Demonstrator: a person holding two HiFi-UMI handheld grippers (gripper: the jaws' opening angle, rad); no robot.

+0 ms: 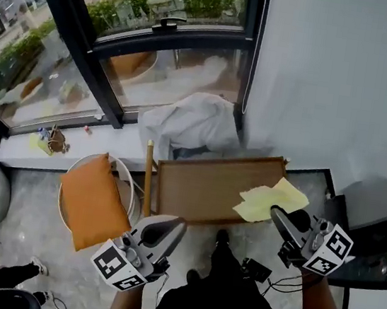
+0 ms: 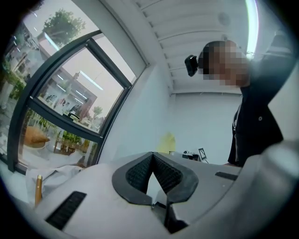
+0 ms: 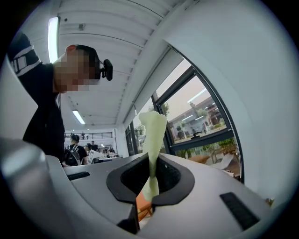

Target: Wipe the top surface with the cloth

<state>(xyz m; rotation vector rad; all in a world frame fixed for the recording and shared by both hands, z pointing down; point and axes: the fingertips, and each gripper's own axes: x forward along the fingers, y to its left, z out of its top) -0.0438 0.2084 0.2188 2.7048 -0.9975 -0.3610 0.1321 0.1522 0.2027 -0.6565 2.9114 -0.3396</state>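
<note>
A pale yellow cloth (image 1: 271, 199) lies on the right end of the brown wooden top surface (image 1: 203, 187), with part of it hanging over the near edge. My right gripper (image 1: 276, 213) reaches that near edge from below right and is shut on the cloth. In the right gripper view the cloth (image 3: 153, 135) stands up as a pinched strip between the jaws of the right gripper (image 3: 152, 161). My left gripper (image 1: 171, 227) hangs below the surface's near left edge. The left gripper (image 2: 152, 156) has its pads together with nothing in them. The cloth (image 2: 167, 142) shows small beyond it.
An orange cushion (image 1: 94, 200) rests on a round white chair left of the surface. A wooden pole (image 1: 148, 176) stands at its left end. A heap of white fabric (image 1: 187, 124) lies behind, under the window. A black desk (image 1: 378, 240) stands at the right, with cables (image 1: 256, 270) on the floor.
</note>
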